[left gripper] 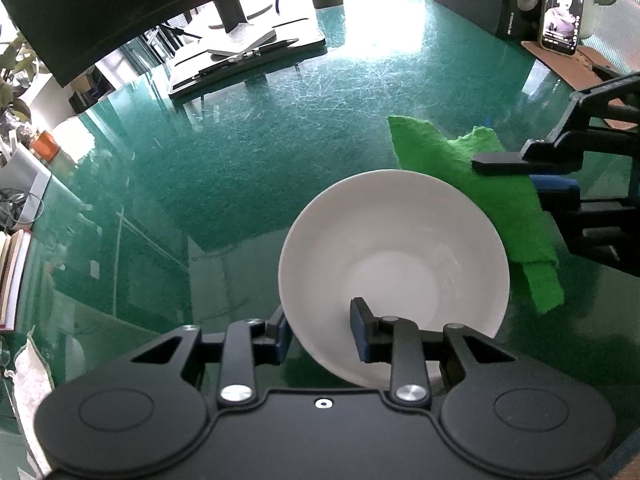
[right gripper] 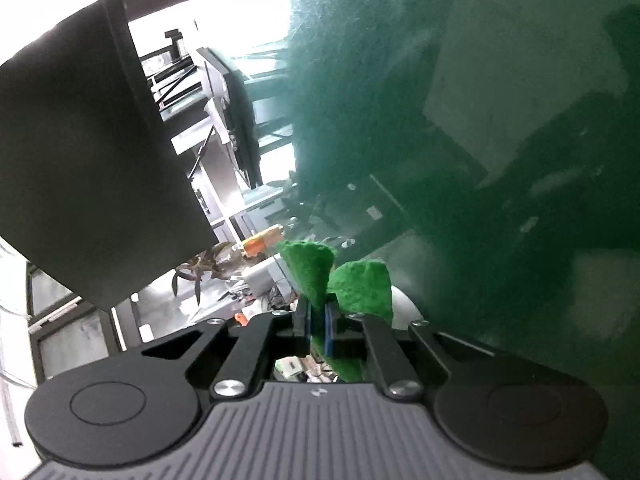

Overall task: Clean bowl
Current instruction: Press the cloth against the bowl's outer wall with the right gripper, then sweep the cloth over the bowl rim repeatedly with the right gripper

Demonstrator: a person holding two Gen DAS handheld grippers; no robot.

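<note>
- Left gripper [left gripper: 322, 330] pinches the near rim of the round white ceramic bowl [left gripper: 394, 256]: one finger inside, one outside.
- Bowl is tilted over the scratched green bench [left gripper: 248, 152], opening toward the left wrist camera.
- Right gripper [right gripper: 318, 330] is clamped on the bright green felt-like cloth [right gripper: 360, 288].
- From the left wrist view, the cloth sits just behind the bowl's far-right rim, hanging from the right gripper.

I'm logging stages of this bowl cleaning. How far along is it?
Done: the left gripper clamps the white bowl's rim, and the right gripper is shut on the green cloth. In hand: the cloth hangs beside the bowl. Left: wiping the inside, which the cloth hasn't entered.
</note>
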